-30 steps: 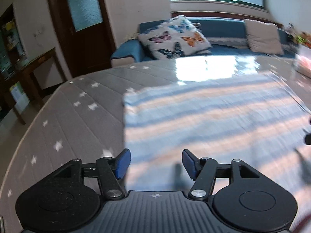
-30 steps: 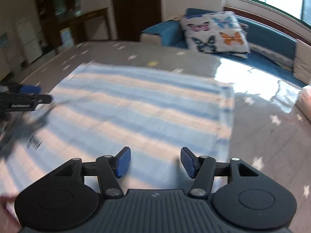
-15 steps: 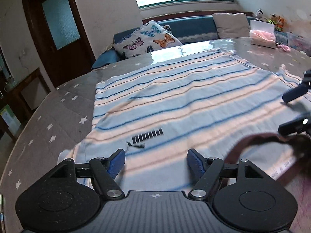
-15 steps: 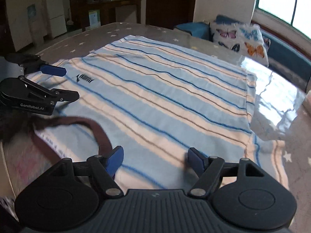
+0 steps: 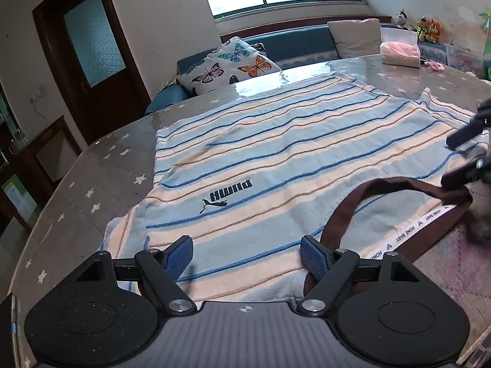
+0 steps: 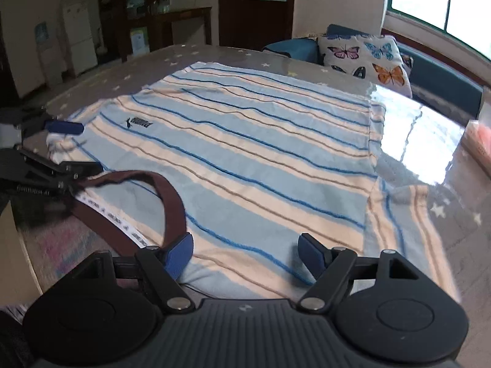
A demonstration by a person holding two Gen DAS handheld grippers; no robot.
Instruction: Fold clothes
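Note:
A light-blue and cream striped T-shirt (image 5: 276, 153) (image 6: 245, 141) lies spread flat on the grey star-patterned table (image 5: 92, 184), its brown collar (image 5: 346, 211) (image 6: 172, 202) at the near edge. My left gripper (image 5: 245, 247) hovers over the shoulder left of the collar. Its jaws are opening, with only flat cloth below and nothing pinched. My right gripper (image 6: 245, 243) stands open over the shoulder on the collar's other side, also holding nothing. Each gripper shows in the other's view, the right gripper (image 5: 460, 156) at the right edge and the left gripper (image 6: 76, 147) at the left edge.
A butterfly pillow (image 5: 227, 64) lies on the blue sofa (image 5: 294, 46) behind the table. A tissue box (image 5: 399, 50) stands at the table's far right corner. A dark door (image 5: 89, 46) and a wooden side table (image 6: 181, 27) stand beyond the table's far side.
Both grippers have drawn back from the far part of the shirt to its collar end, and their jaws have spread wider. The collar and the printed logo have come into view.

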